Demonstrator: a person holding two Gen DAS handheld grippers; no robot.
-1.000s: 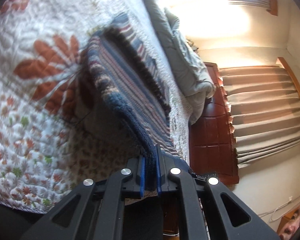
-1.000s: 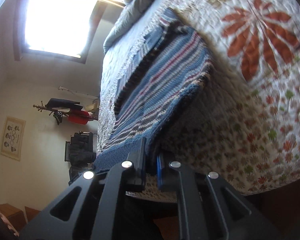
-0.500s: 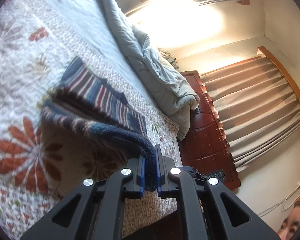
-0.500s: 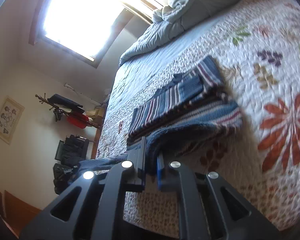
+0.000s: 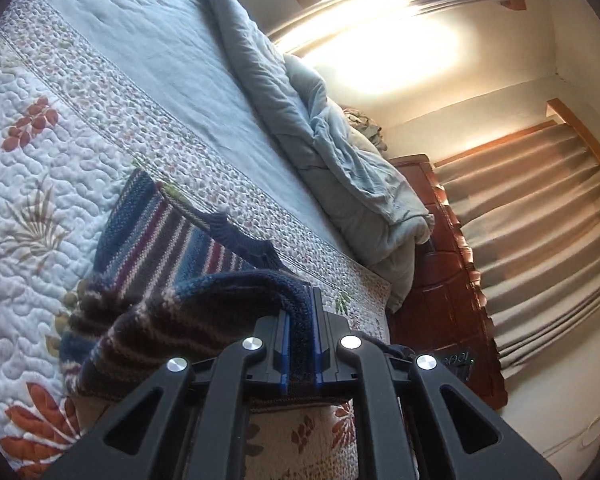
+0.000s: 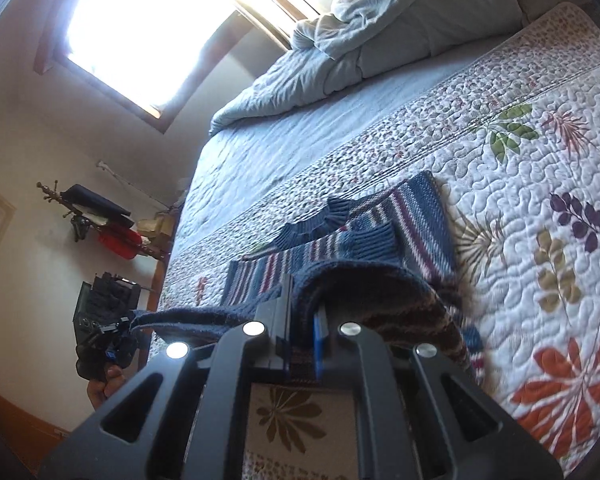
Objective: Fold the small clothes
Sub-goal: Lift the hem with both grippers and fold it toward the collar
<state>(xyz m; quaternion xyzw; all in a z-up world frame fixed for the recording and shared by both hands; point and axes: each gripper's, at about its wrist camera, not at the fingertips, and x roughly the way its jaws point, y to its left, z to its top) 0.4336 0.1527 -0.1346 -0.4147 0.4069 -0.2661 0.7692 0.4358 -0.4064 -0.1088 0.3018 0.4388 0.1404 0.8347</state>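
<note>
A small striped knit sweater (image 5: 160,248), blue with maroon and white stripes, lies on the floral quilt (image 5: 40,184). Its near hem is lifted and curls over the part that lies flat. My left gripper (image 5: 300,336) is shut on one corner of the dark blue hem. My right gripper (image 6: 302,332) is shut on the other hem corner of the sweater (image 6: 380,236). The left gripper also shows at the left in the right wrist view (image 6: 108,344), with the hem stretched between the two.
A crumpled light blue duvet (image 5: 340,152) lies at the head of the bed. A wooden cabinet (image 5: 440,264) and beige curtains (image 5: 540,240) stand beside the bed. A coat rack (image 6: 96,220) hangs on the far wall under a bright window (image 6: 152,24).
Both grippers have risen and carried the hem forward over the sweater. The views have tilted from the bed's side up to the whole bed top.
</note>
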